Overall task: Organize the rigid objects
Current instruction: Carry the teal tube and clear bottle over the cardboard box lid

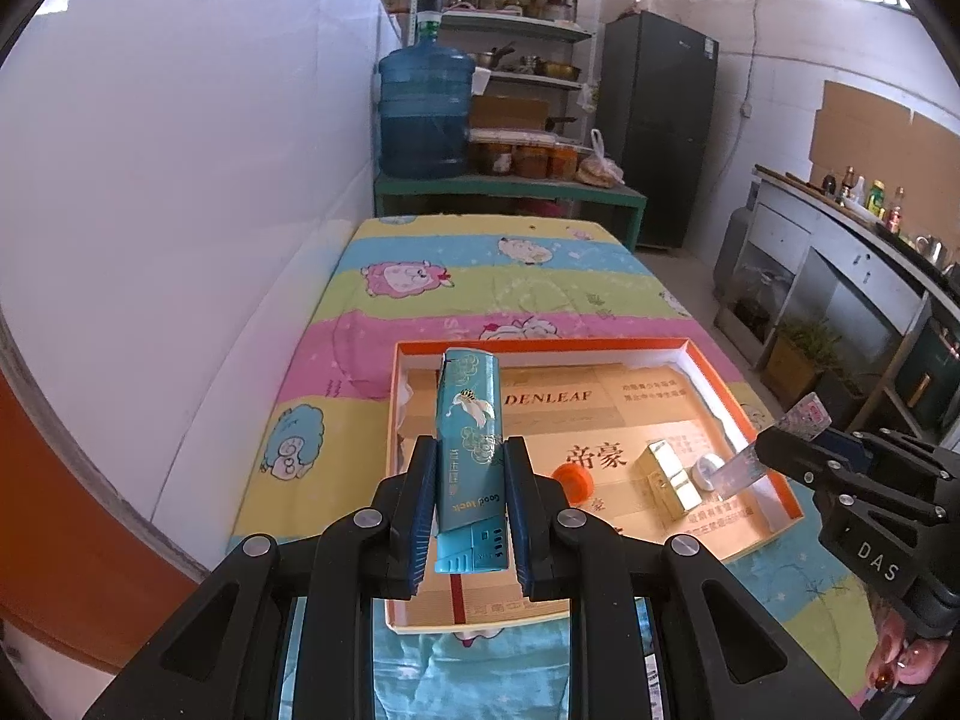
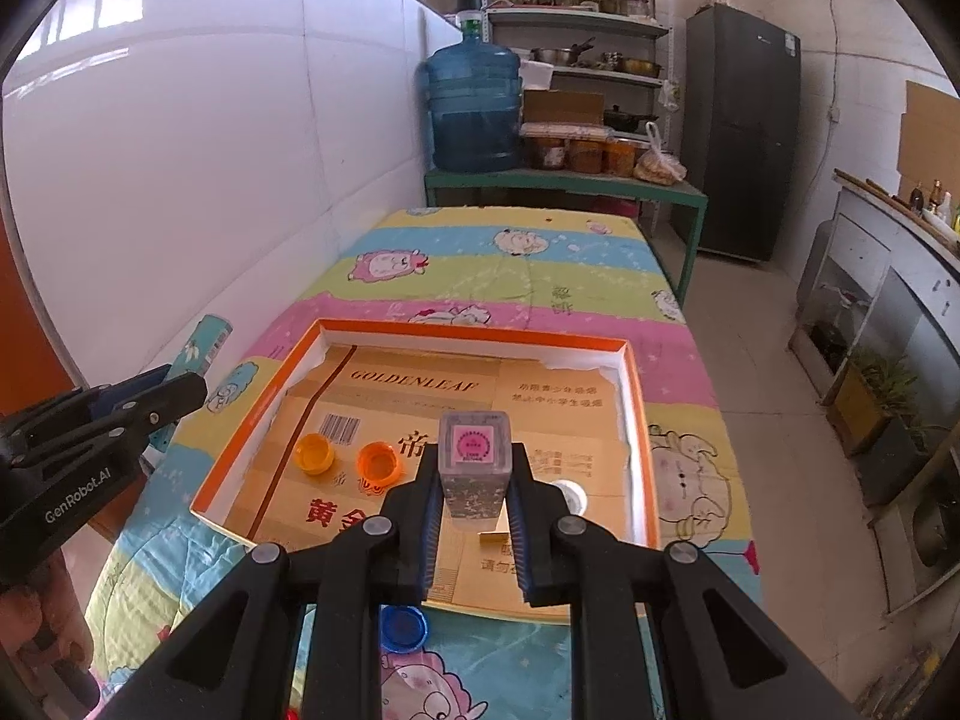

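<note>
My left gripper (image 1: 470,456) is shut on a teal lighter (image 1: 468,450) printed with a crane, held upright above the near left part of the orange-rimmed box (image 1: 774,456). My right gripper (image 2: 474,468) is shut on a clear speckled block with a pink label (image 2: 475,462), held over the box (image 2: 258,414). Each gripper shows in the other view: the right gripper (image 1: 774,450) at the box's right rim, the left gripper (image 2: 180,390) beyond the box's left rim. Inside the box lie orange caps (image 2: 379,463), a gold box (image 1: 666,474) and a white cap (image 1: 707,468).
The box sits on a striped cartoon cloth (image 1: 480,276) covering a table against a white wall. A blue cap (image 2: 403,627) lies on the cloth by the box's near edge. Behind stand a water jug (image 1: 425,114), shelves and a dark fridge (image 1: 654,126); a counter runs along the right.
</note>
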`<state>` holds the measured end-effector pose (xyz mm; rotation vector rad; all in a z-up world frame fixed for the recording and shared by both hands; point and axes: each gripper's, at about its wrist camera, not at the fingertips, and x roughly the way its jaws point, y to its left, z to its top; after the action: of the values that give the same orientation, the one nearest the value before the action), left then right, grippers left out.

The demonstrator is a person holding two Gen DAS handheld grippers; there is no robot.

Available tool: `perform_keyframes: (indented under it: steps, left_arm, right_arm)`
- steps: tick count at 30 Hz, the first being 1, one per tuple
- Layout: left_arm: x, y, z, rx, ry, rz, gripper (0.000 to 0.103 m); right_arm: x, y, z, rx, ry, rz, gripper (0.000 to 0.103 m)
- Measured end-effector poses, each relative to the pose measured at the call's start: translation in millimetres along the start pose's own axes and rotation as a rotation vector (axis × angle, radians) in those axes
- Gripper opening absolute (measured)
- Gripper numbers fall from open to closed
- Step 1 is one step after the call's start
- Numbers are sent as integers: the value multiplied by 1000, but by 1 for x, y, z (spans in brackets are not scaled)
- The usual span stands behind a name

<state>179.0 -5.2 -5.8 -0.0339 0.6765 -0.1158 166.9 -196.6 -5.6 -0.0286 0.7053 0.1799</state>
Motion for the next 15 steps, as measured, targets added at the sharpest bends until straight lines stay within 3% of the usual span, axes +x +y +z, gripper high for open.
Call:
perform_keyframes:
  steps: [15]
  left_arm:
    - [36,9,-20,-24,77,-10,22]
  right_arm:
    - [36,10,-9,-5,68,32,20]
